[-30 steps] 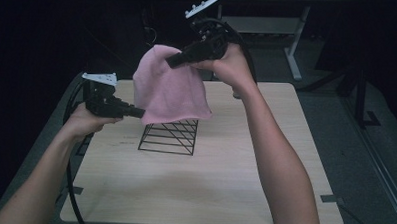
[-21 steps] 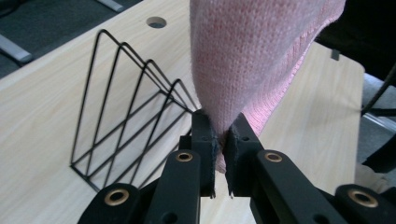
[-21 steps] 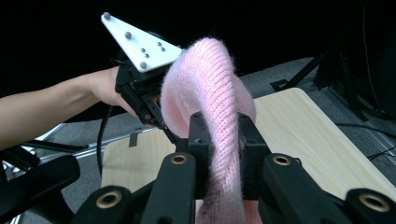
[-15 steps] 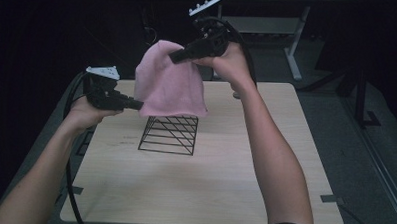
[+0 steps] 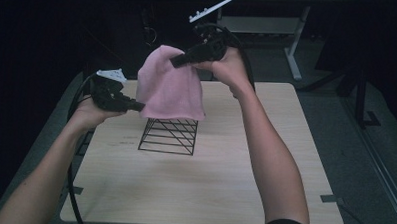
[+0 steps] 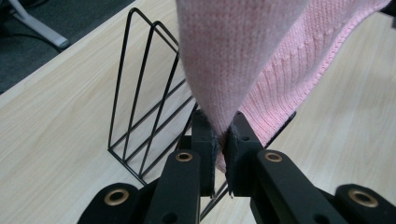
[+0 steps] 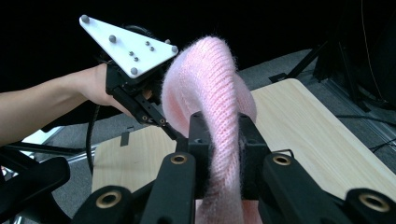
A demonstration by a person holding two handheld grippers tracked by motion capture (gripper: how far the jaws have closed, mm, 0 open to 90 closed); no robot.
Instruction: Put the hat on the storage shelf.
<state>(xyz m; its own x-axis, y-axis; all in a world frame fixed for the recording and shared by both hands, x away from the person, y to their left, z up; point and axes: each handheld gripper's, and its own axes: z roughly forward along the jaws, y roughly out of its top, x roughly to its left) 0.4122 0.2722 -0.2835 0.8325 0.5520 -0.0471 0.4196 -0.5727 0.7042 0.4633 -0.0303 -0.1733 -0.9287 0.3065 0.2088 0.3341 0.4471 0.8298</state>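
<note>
A pink knitted cloth (image 5: pixel 170 88) hangs in the air over a black wire rack (image 5: pixel 168 136) on the wooden table (image 5: pixel 209 187). My left gripper (image 5: pixel 140 107) is shut on the cloth's lower left edge; the left gripper view shows the knit (image 6: pixel 233 60) pinched between the jaws (image 6: pixel 223 140), with the rack (image 6: pixel 140 107) just beyond. My right gripper (image 5: pixel 177 61) is shut on the top of the cloth, holding it high. In the right gripper view the knit (image 7: pixel 210 93) bulges between its jaws (image 7: pixel 218 135), and the left gripper's white plate (image 7: pixel 128 44) sits close behind.
The rack stands at the table's middle, slightly left. Bare tabletop surrounds it on the front and right. Dark floor, a white desk leg (image 5: pixel 291 50) and black stands lie beyond the far edge. Cables trail from both grippers.
Both grippers have lifted the cloth a little higher and slightly left; its lower hem now hangs just over the rack's top. Both grips stay the same.
</note>
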